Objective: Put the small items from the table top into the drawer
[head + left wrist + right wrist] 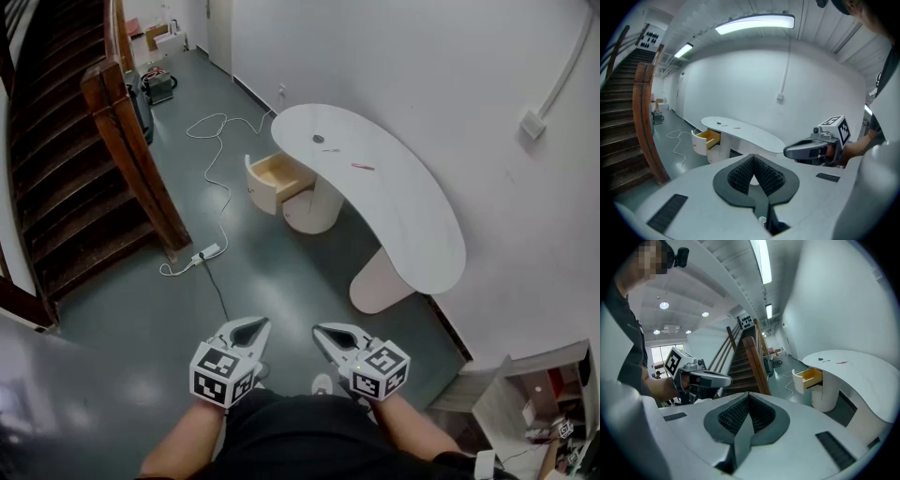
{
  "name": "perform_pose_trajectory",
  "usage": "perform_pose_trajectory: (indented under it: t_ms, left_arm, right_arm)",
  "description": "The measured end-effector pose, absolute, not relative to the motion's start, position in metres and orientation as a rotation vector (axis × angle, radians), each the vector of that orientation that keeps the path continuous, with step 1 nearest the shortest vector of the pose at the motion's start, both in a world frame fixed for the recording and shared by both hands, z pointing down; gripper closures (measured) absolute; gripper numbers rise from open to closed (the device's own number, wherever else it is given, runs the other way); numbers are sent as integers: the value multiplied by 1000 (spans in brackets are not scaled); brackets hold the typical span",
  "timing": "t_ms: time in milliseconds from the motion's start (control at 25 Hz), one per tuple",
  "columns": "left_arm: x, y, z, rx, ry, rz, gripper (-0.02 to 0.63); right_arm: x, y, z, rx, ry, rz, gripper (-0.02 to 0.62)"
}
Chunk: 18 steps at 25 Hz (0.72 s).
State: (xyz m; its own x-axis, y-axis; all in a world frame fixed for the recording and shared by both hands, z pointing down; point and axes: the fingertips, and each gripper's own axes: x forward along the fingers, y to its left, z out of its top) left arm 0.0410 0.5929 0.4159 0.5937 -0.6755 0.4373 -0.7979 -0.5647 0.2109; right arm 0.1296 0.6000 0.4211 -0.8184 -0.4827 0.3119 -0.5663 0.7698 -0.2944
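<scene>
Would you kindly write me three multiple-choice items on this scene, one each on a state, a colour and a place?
1. The drawer is: A shut; B pulled open; C taken out.
2. Its inside is: A light wood; B blue; C black.
3. The red stick lies: A in the drawer; B on a chair; C on the table top.

Answers:
1 B, its box juts out from the pedestal.
2 A, the head view shows pale wood walls.
3 C, it rests on the white top beyond the drawer.
</scene>
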Motion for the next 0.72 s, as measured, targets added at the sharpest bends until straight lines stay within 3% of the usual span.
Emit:
perform_pose_trajectory:
  t_ms: [720]
  left_arm:
    - [-12,597,426,2477,-1100,460,592]
  right_arm:
    - [85,610,431,985,-2706,596,597]
